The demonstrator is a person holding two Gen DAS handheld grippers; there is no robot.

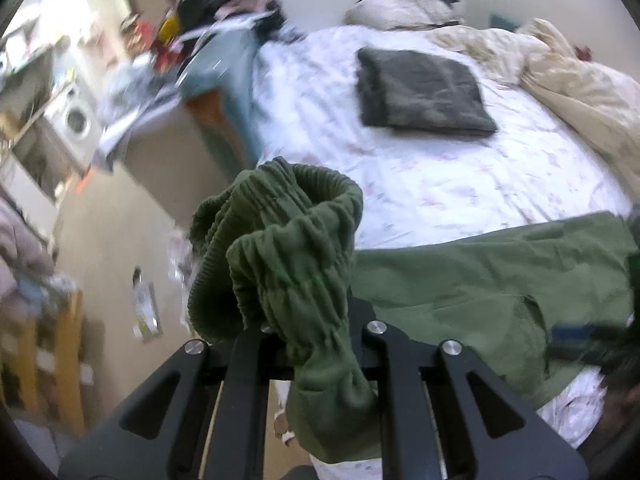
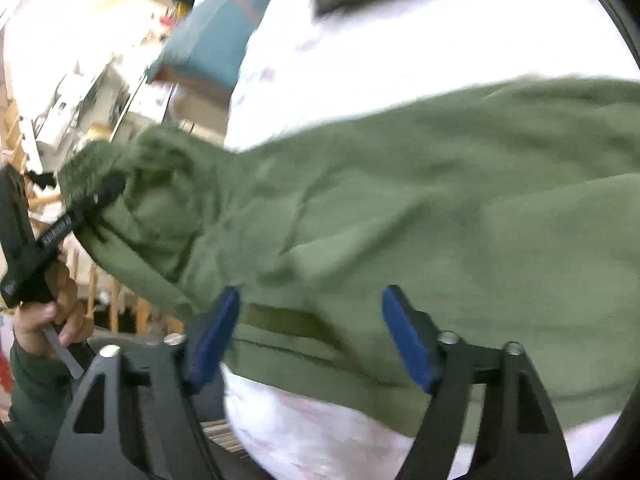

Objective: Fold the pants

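On the bed [image 1: 460, 184], the green pants [image 2: 400, 200] stretch out sideways toward the right, their waistband pinched tight by the left tongs [image 1: 316, 344], while the right tongs [image 2: 310, 336] hover wide open, holding nothing.

pants [image 1: 480, 280]: matt green cloth, ribbed elastic waistband [image 1: 280, 216]. right gripper [image 2: 310, 336]: matt black arms, blue pads [image 2: 404, 340], shiny metal screws [image 2: 448, 337].

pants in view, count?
2: green pants at the bed's near edge, waistband in the left gripper; dark folded pair mid-bed. More may be hidden.
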